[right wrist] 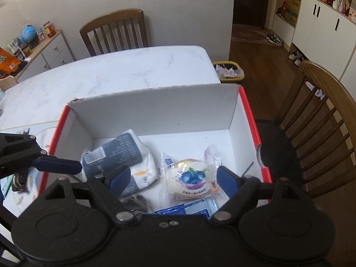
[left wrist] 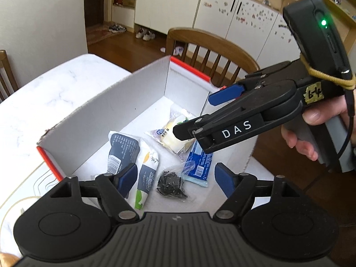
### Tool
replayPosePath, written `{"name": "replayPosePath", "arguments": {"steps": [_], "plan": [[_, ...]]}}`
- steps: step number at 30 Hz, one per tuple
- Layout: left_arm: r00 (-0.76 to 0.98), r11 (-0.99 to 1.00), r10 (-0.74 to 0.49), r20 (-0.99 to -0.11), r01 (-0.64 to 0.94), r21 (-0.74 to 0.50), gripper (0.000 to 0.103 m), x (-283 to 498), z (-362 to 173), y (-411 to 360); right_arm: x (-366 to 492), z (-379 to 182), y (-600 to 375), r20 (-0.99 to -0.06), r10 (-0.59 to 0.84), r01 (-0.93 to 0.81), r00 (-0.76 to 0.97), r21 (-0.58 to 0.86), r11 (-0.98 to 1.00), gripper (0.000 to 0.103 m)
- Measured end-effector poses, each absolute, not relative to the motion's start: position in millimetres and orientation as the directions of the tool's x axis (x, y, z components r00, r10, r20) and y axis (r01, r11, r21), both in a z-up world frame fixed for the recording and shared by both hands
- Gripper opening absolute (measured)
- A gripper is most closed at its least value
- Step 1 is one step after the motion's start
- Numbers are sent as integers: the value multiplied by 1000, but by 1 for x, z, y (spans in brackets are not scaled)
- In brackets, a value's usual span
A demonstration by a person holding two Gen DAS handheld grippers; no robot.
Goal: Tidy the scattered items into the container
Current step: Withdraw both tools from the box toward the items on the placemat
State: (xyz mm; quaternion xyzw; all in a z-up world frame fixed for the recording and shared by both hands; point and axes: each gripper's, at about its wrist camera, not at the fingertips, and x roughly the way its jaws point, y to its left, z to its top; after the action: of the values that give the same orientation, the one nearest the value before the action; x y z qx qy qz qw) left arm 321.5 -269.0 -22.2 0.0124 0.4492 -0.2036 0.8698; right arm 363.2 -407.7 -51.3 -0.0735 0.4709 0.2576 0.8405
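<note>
A white cardboard box with red edges stands on the marble table. Inside lie a dark blue tissue pack, a white paper pack, a black packet, a blue packet and a wrapped blueberry bun. My left gripper hovers open above the box's near end, holding nothing. My right gripper is open over the bun, pads clear of it. In the left wrist view the right gripper reaches in from the right, held by a hand. The box fills the right wrist view.
Wooden chairs stand behind the box and at the table's far side. A yellow bin sits on the floor past the table's corner. A small dark item lies on a placemat left of the box.
</note>
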Motion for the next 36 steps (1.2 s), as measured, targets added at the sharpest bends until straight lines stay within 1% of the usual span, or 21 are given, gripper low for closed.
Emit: {"name": "replayPosePath", "arguments": {"steps": [3,6,8,10,16,19,26,27,29,30,36], "plan": [[534,920,-347,-771,352,-170,77,311,-15,-263,355,-44,-408,-813,379,-502,442,126,856,86],[551,924,-353,-756,333,-189,82,301,-8,-254,345,-36,-406,-794,396,-505,461,132,853,88],[563,926,-355,-746,321,-198,82,294,-4,-248,338,-31,-404,-782,406,-506,473,136,852,89],[577,929,-352,-737,308,-203,84,286,1,-241,331,-26,-403,-767,417,-505,488,141,852,92],[618,934,-352,-703,279,-222,85,261,13,-215,305,-10,-390,-713,440,-503,546,141,852,98],[634,938,-344,-693,268,-221,86,250,17,-203,293,-5,-380,-689,453,-503,566,147,852,98],[664,943,-331,-671,262,-206,86,220,23,-178,271,-2,-352,-676,473,-510,565,164,844,98],[665,943,-330,-670,258,-209,86,216,24,-173,267,-2,-347,-674,479,-516,563,167,840,99],[668,942,-334,-665,249,-224,95,210,24,-162,261,-1,-337,-671,482,-523,563,162,837,99],[669,942,-336,-663,244,-231,102,206,24,-156,257,0,-332,-668,483,-527,566,157,835,99],[679,943,-331,-655,220,-249,103,187,23,-126,238,-3,-304,-666,493,-544,559,154,825,99]]}}
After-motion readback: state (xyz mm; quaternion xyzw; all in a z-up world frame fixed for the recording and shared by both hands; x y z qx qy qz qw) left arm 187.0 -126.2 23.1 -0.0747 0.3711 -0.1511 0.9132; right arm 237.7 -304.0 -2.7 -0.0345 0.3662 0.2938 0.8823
